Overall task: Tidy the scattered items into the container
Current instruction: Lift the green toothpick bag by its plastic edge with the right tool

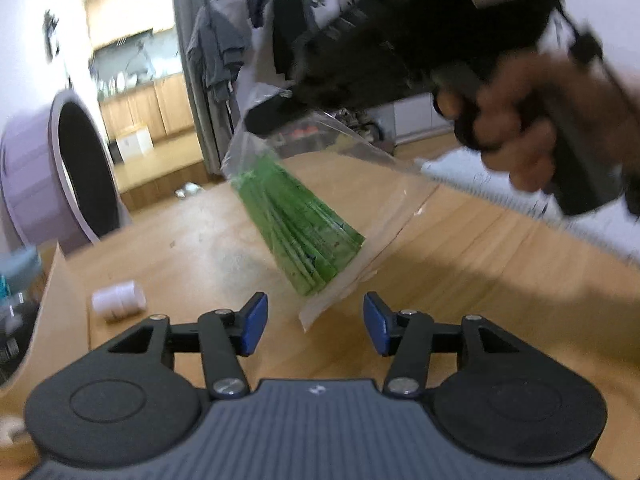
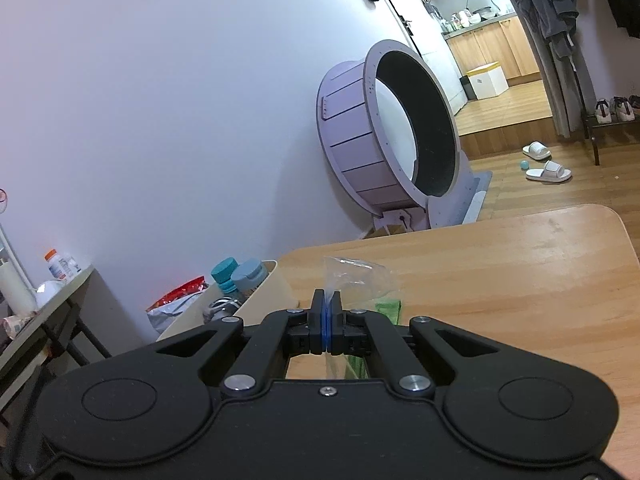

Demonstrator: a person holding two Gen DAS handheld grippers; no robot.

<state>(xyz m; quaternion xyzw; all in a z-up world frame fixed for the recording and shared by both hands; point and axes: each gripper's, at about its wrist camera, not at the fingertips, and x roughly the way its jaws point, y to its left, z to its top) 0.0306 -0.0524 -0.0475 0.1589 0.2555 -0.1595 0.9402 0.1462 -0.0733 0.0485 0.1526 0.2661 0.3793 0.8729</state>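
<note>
Item: clear plastic bag holding green flat strips (image 1: 304, 220), hanging in the air above the light wooden table with rounded corners (image 1: 480, 272), its top edge clamped between the closed blue pads of the right gripper (image 2: 327, 322); left gripper (image 1: 316, 328) low over the same table, pads wide apart and holding nothing. Beside the table's edge: beige open container (image 2: 264, 288) with teal-capped bottles, and on the table a small white cylindrical roll (image 1: 119, 300). Beyond the table: lilac round exercise wheel (image 2: 384, 136) against the white wall, wood floor, white slippers (image 2: 546, 162), hanging grey clothes.
</note>
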